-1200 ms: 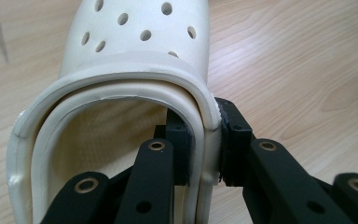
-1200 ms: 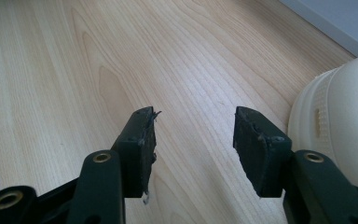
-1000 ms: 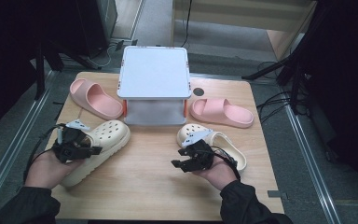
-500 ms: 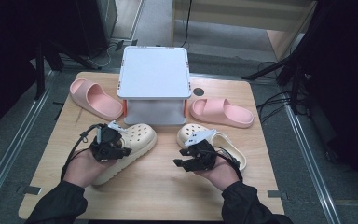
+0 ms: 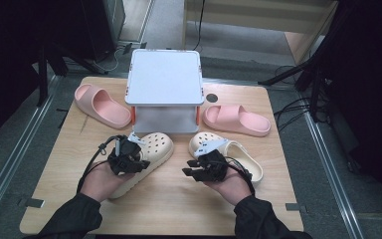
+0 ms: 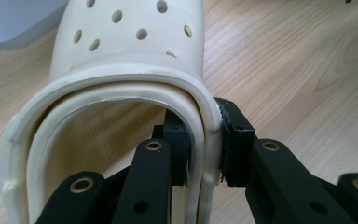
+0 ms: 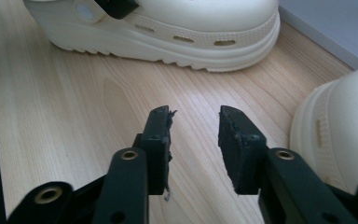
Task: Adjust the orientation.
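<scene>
Cream clog (image 6: 121, 60) clamped by its side wall in my L gripper (image 6: 204, 144) on the wooden table (image 5: 179, 204), R gripper (image 7: 193, 140) part-open, holding nothing, beside 2nd clog (image 7: 340, 135).

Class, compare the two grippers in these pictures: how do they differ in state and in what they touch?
The left gripper is shut on the rim of a cream clog, one jaw inside and one outside; the right gripper is open, with nothing between its jaws. The left one sits over its clog; the right one hovers over bare table. Both have two black jaws.
</scene>
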`<move>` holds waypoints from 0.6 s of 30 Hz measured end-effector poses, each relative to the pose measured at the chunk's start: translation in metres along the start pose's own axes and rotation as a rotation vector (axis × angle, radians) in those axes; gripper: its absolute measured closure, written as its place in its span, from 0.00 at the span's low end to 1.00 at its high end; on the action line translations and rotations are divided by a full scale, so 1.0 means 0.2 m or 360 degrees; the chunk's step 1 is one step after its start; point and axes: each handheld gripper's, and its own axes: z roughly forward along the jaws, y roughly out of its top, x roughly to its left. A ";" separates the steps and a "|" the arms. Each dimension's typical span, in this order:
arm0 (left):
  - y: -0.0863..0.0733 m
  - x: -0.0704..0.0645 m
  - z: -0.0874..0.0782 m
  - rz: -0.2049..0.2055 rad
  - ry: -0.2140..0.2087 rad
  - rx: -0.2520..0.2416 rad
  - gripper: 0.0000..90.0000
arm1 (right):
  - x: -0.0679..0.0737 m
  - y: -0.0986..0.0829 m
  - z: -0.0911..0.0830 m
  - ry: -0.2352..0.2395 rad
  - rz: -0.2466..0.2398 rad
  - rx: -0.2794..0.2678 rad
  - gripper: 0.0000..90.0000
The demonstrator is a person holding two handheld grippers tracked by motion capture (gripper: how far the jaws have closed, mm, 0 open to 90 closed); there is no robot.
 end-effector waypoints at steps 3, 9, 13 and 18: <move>0.00 0.00 0.00 0.0011 -0.0022 -0.0004 0.79 | 0.00 0.01 0.02 0.0014 0.0018 -0.0026 0.80; -0.02 0.03 -0.08 -0.0001 -0.0072 -0.0045 0.72 | -0.02 0.03 0.05 0.0015 0.0107 -0.0052 0.93; -0.04 0.04 -0.11 0.0006 -0.0088 -0.0052 0.71 | -0.02 0.04 0.07 0.0003 0.0115 -0.0043 0.99; -0.09 0.06 -0.19 0.0022 -0.0119 -0.0086 0.72 | -0.02 0.06 0.10 0.0003 0.0103 -0.0010 1.00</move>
